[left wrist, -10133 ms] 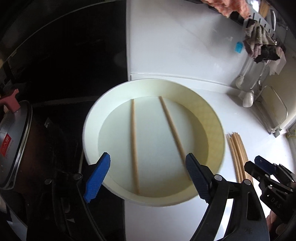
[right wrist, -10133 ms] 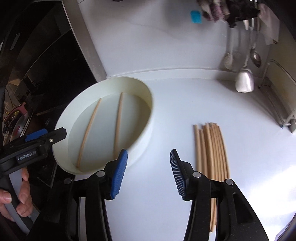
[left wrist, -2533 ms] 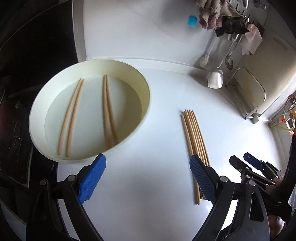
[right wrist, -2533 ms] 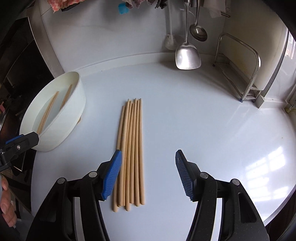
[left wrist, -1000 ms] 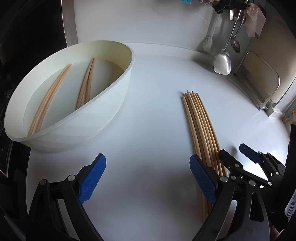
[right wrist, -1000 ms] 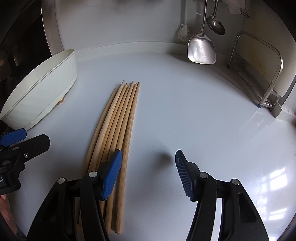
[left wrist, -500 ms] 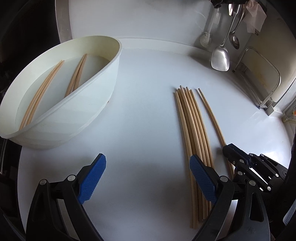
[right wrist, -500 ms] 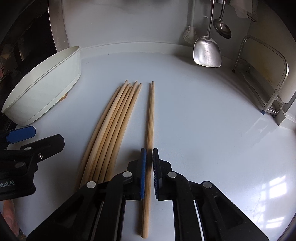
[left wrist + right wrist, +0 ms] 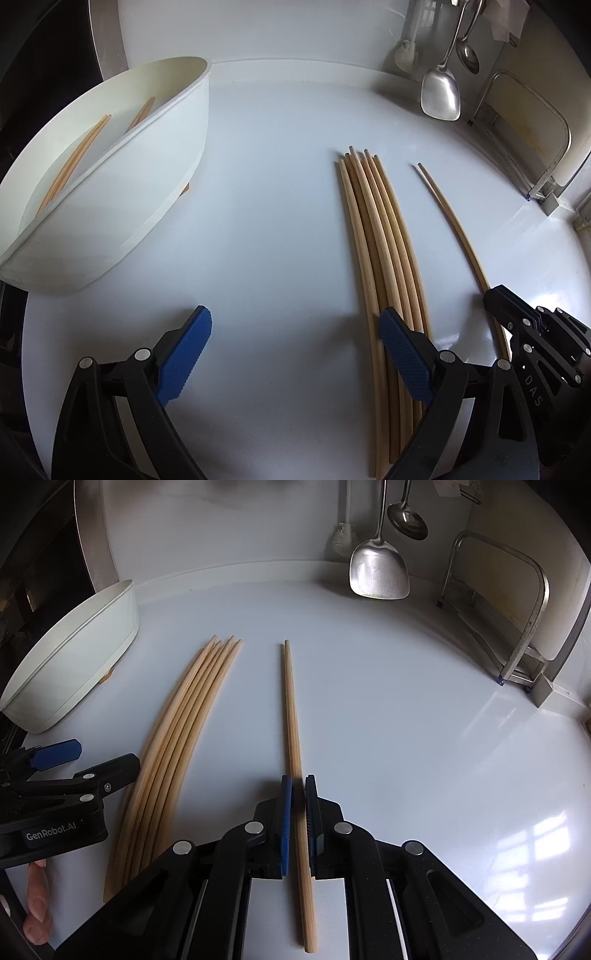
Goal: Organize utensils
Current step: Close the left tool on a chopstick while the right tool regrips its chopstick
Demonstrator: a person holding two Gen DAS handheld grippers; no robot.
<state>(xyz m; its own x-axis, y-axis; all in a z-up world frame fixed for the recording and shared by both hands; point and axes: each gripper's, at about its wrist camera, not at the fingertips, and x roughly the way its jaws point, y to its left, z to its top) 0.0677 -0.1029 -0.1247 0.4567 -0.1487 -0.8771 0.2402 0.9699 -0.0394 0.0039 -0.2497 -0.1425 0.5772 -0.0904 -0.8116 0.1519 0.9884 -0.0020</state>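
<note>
In the left wrist view, the left gripper (image 9: 293, 354) is hovering low over the white counter (image 9: 280, 206) with its blue-padded fingers (image 9: 184, 354) spread wide and holding nothing. The right-hand pad is sitting over the near part of the chopstick bundle (image 9: 384, 251), though contact cannot be judged. That bundle is lying to the right of the white bowl (image 9: 122, 192), well apart from it, and further right a single chopstick (image 9: 456, 225) is running separately, its near end disappearing at the closed tips of the right gripper (image 9: 496, 295). This view alone is looking into the bowl, where two pairs of chopsticks (image 9: 74, 162) are lying inside. A metal spatula (image 9: 441, 92) and a ladle (image 9: 467, 55) are hanging at the back wall

In the right wrist view, the right gripper (image 9: 297, 805) is pinching the single chopstick (image 9: 291, 720) between nearly closed blue pads (image 9: 286, 812), gripping it toward its thick end, with the thin tip pointing away. The chopstick bundle (image 9: 177, 738) is lying between this chopstick and the white bowl (image 9: 74, 657), whose inside is hidden here. Only this view is showing the pinch itself, plus the left gripper (image 9: 74, 760) from the side beside the bundle and a bare fingertip (image 9: 37, 904) of the person holding it. The metal spatula (image 9: 378, 572) and ladle (image 9: 408, 520) are hanging behind, beside a metal rack (image 9: 532, 620)
</note>
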